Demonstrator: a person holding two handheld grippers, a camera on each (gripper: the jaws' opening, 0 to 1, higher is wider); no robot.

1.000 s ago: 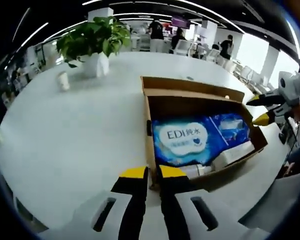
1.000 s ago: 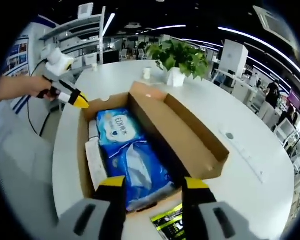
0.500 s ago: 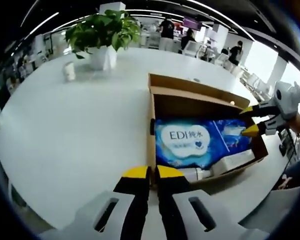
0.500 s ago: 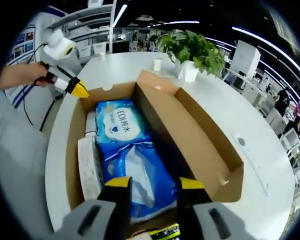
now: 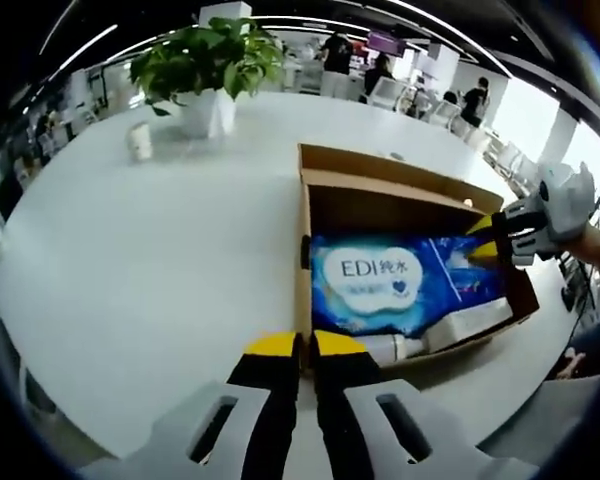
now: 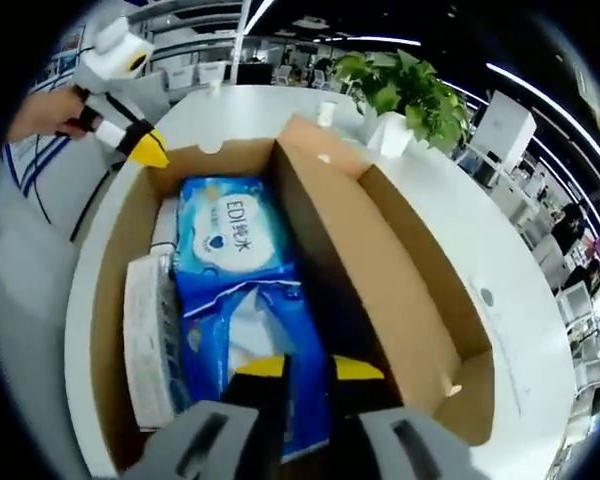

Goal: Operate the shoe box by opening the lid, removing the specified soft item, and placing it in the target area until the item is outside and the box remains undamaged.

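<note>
A: Looking along the left hand-held gripper (image 5: 299,345) in the left gripper view: jaws nearly together w/ nothing between them, hovering at the near end of the open shoe box (image 5: 400,195) on the white surface (image 5: 140,260). Blue soft pack (image 5: 380,280) lies inside.

B: Right gripper view?

A: Right hand-held gripper (image 6: 305,368) is tipped down into the box, jaws slightly apart over the pack's near end; can't tell if touching. Lid hangs open on the side.
</note>
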